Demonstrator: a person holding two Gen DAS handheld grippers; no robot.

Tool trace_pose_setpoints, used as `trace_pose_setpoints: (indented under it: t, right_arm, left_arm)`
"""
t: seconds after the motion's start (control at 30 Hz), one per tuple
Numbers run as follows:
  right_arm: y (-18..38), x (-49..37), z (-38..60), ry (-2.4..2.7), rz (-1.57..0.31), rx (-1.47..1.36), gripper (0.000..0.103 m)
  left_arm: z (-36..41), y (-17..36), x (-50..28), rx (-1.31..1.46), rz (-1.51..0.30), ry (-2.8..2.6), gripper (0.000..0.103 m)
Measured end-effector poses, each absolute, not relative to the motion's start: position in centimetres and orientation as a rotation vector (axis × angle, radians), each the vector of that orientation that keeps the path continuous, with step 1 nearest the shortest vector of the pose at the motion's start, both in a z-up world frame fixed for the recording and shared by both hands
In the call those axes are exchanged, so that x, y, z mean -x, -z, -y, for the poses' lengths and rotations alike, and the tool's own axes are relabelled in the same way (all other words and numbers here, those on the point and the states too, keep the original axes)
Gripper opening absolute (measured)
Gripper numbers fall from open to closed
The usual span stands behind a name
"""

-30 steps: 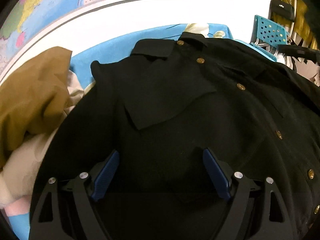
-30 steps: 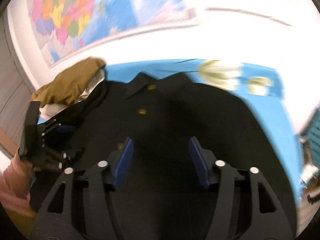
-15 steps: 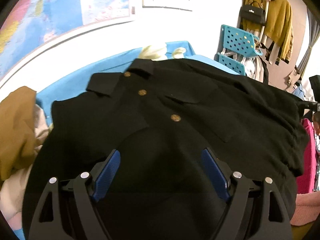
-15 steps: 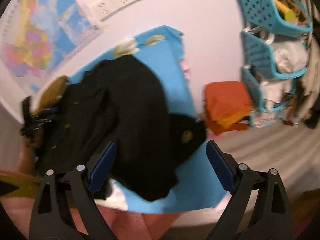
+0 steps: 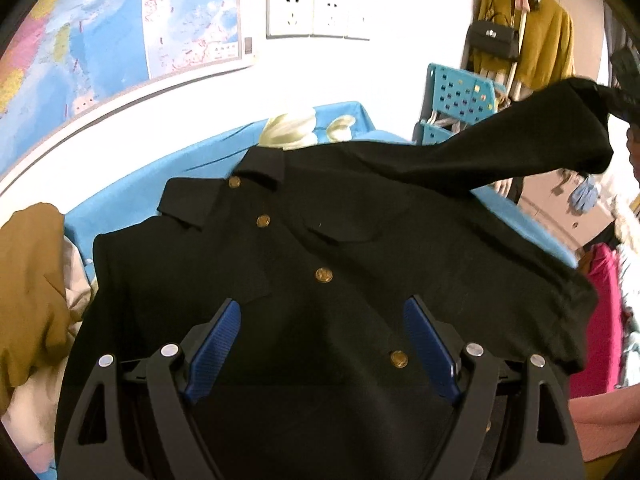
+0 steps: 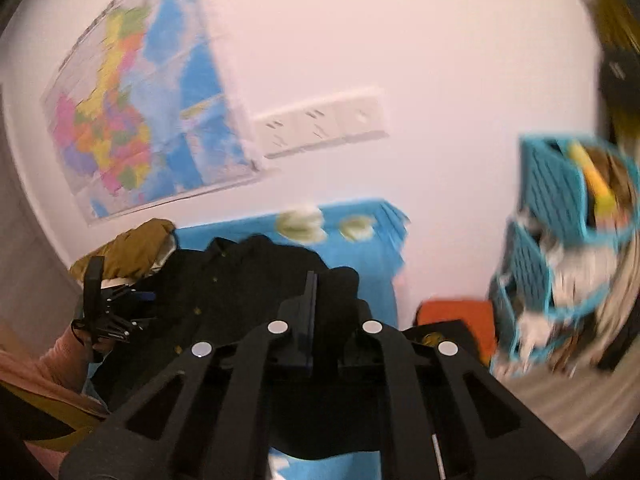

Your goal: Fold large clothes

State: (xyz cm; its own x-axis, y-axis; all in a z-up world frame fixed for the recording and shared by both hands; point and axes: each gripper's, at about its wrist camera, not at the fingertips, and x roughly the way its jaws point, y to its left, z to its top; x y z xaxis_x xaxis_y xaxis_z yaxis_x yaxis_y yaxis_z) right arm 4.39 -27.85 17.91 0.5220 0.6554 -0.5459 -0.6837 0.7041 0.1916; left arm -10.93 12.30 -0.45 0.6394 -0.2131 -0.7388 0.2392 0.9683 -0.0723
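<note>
Blue-covered surface under a wall map; black button-front jacket lies face up. Right hand-held gripper, pressed together, pinches its sleeve aloft. Left hand-held gripper spread above the hem. Folding barely begun, body unfolded

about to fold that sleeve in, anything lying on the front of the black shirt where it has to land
Nothing visible does. The right gripper holds the sleeve up, and the black shirt front is bare. The left gripper hovers open over its lower part.
</note>
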Motion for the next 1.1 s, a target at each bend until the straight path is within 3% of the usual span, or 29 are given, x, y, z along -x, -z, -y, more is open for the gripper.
trace_pose_setpoints:
  t: [0.1, 0.3, 0.4, 0.43, 0.47, 0.5, 0.7, 0.87, 1.1]
  right_arm:
    - [-18.4, -3.2, 21.8, -0.957, -0.667, 0.107, 0.008]
    - [-13.2, 0.5, 7.7, -1.220, -0.789, 0.205, 0.008]
    - [-10.0, 0.6, 3.0, -1.285, -0.878, 0.205, 0.017]
    - [-9.2, 0.4, 2.1, -1.303, -0.916, 0.213, 0.032]
    - [-8.4, 0.2, 1.5, -1.294, -0.932, 0.218, 0.057]
    - [-8.4, 0.2, 1.3, -1.278, -0.919, 0.215, 0.062]
    - [-6.9, -4.3, 5.6, -1.106, -0.891, 0.135, 0.061]
    - [-1.1, -10.2, 10.8, -0.845, -1.006, 0.073, 0.065]
    - [4.4, -13.1, 12.3, -0.836, -1.109, -0.048, 0.065]
  left_arm:
    - [-13.3, -0.1, 11.4, 0.014, -0.813, 0.280, 0.081]
    - [-15.9, -0.6, 12.8, 0.112, -0.782, 0.313, 0.081]
    - [-17.3, -0.7, 13.9, 0.149, -0.769, 0.316, 0.081]
    - [-17.7, -0.7, 14.3, 0.158, -0.765, 0.316, 0.082]
    - [-18.2, -0.7, 14.7, 0.168, -0.763, 0.316, 0.082]
    - [-18.7, -0.6, 15.2, 0.174, -0.761, 0.314, 0.082]
    - [-19.0, 0.4, 16.4, 0.197, -0.790, 0.353, 0.085]
    - [-17.3, 1.9, 14.9, 0.225, -0.873, 0.425, 0.090]
    - [-12.1, 4.2, 11.6, 0.103, -1.002, 0.366, 0.088]
